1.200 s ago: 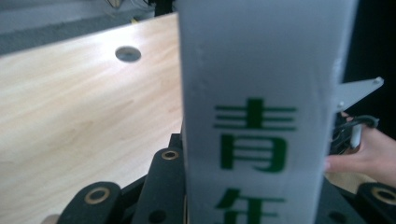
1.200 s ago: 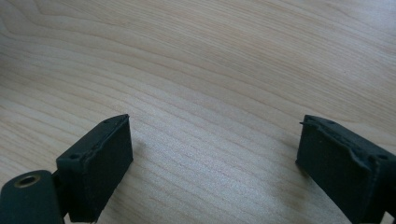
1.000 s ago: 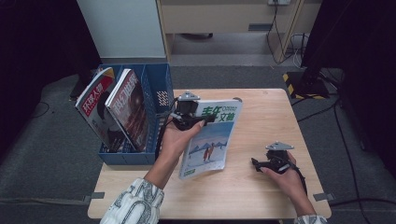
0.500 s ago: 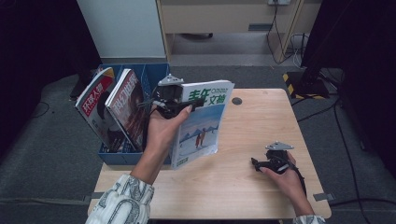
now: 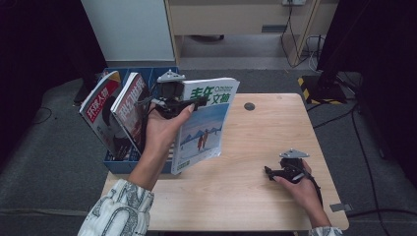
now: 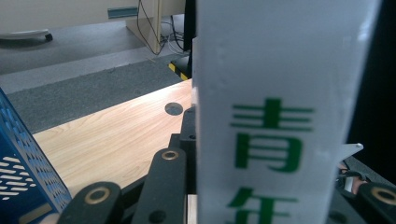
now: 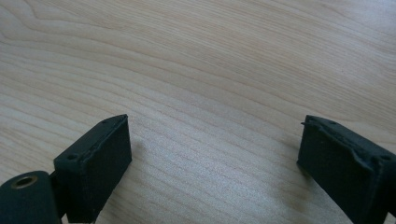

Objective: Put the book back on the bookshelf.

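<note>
Left hand-held gripper [image 5: 189, 104] is clamped on the top edge of the magazine [image 5: 204, 125], near its top-left corner. Magazine is lifted off the bench [image 5: 255, 162] and hangs roughly upright, cover facing the person, tilted a bit, over the bench's left edge just beside the blue bin [image 5: 118, 164]. In the left gripper view the magazine's white edge with green print [image 6: 275, 116] sits right between the jaws, pinched. Left hand [image 5: 160, 130] is raised, forearm coming up from the near-left corner, wrist bent so the gripper points across toward the bench's middle. Two more magazines [image 5: 115, 115] stand leaning in the bin.

Right hand-held gripper [image 5: 276, 173] rests low on the bench near the near-right corner, jaws spread wide, holding nothing; bare wood [image 7: 210, 93] shows between them. Right hand [image 5: 302, 189] lies flat behind it.
</note>
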`<action>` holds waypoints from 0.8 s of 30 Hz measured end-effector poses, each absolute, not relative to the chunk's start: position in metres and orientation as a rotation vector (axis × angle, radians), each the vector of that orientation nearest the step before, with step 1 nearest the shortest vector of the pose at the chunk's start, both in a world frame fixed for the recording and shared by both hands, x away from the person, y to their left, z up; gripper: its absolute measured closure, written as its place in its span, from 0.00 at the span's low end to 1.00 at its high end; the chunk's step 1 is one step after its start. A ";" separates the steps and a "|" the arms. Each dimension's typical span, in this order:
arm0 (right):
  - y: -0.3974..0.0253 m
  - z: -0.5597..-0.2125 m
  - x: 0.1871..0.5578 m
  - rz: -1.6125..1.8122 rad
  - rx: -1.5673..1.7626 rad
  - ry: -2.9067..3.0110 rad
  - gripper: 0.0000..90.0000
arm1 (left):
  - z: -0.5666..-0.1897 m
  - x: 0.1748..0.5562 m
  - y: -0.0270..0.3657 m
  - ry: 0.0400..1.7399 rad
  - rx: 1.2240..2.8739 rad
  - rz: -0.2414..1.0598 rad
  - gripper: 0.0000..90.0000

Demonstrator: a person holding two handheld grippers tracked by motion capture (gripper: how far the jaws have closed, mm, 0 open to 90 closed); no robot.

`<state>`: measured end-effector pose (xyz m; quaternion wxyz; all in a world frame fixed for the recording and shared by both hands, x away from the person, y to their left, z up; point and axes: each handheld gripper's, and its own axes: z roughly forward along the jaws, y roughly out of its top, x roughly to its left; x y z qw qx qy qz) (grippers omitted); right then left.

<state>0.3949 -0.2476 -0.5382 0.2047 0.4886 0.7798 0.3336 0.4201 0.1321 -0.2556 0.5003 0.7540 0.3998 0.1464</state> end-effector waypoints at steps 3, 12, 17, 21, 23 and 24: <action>-0.247 -0.538 0.395 0.930 1.360 2.173 0.11 | -0.256 0.423 0.132 0.972 1.819 0.353 0.82; -0.247 -0.538 0.395 0.930 1.361 2.173 0.11 | -0.250 0.423 0.141 0.982 1.816 0.364 0.82; -0.247 -0.538 0.395 0.931 1.365 2.172 0.10 | -0.244 0.422 0.152 0.993 1.805 0.377 0.82; -0.247 -0.539 0.395 0.931 1.362 2.171 0.10 | -0.239 0.419 0.164 1.003 1.787 0.398 0.82; -0.247 -0.539 0.395 0.931 1.360 2.172 0.10 | -0.237 0.417 0.169 1.006 1.786 0.406 0.82; -0.247 -0.539 0.395 0.930 1.359 2.172 0.10 | -0.236 0.417 0.171 1.009 1.782 0.409 0.82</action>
